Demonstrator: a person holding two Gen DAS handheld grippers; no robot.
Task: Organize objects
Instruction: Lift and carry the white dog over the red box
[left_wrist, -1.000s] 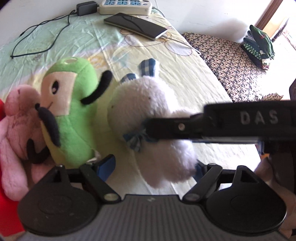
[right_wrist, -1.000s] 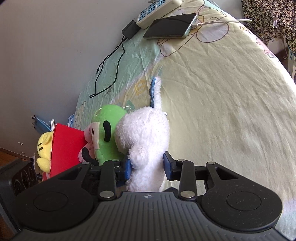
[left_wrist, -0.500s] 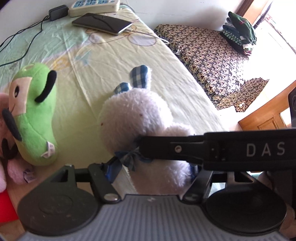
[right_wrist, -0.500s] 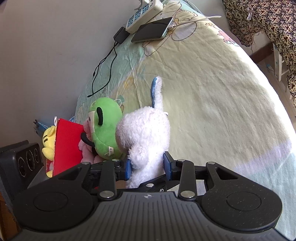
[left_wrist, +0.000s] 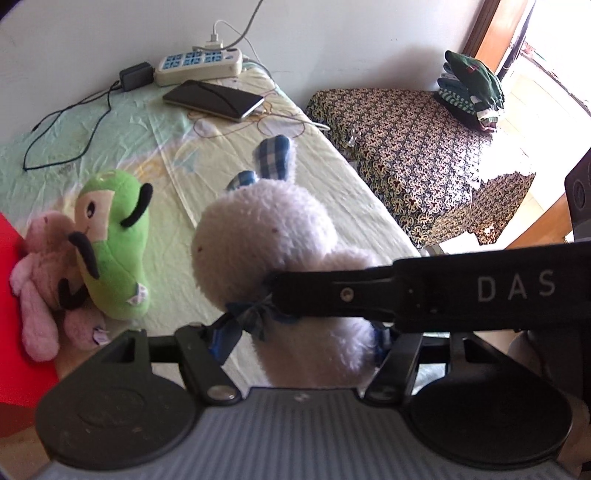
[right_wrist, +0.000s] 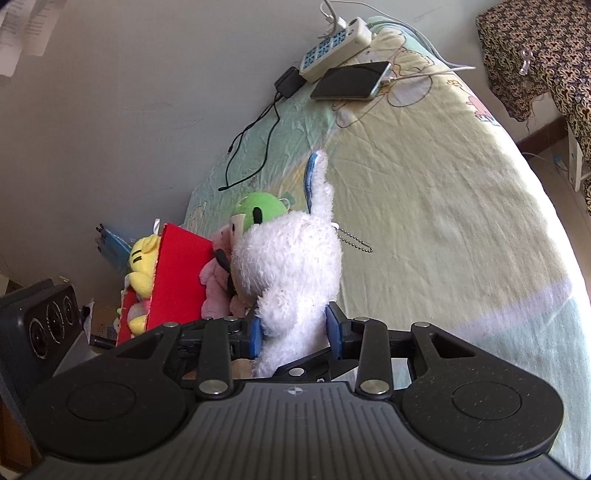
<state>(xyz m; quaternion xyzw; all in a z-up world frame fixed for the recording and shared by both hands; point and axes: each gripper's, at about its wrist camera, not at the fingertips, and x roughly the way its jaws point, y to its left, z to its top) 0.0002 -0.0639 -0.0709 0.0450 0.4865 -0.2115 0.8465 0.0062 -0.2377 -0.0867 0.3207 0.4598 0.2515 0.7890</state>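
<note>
A white plush rabbit (left_wrist: 266, 243) with blue checked ears and a blue bow is held above the bed. My left gripper (left_wrist: 301, 336) is shut on its lower body. My right gripper (right_wrist: 295, 330) is shut on the same rabbit (right_wrist: 291, 258); its black finger (left_wrist: 406, 291) crosses the left wrist view. A green plush (left_wrist: 110, 240) and a pink plush (left_wrist: 40, 280) lie on the sheet to the left, next to a red box (right_wrist: 177, 277) that holds a yellow plush (right_wrist: 142, 266).
A power strip (left_wrist: 199, 66), a black adapter (left_wrist: 135, 75) with its cable and a phone (left_wrist: 214, 99) lie at the head of the bed. A patterned cloth surface (left_wrist: 413, 147) with folded clothes (left_wrist: 472, 85) stands to the right. A black speaker (right_wrist: 40, 317) is at the left.
Both grippers have lifted the white rabbit higher and the view has tilted up. The green and pink plushes stay on the sheet.
</note>
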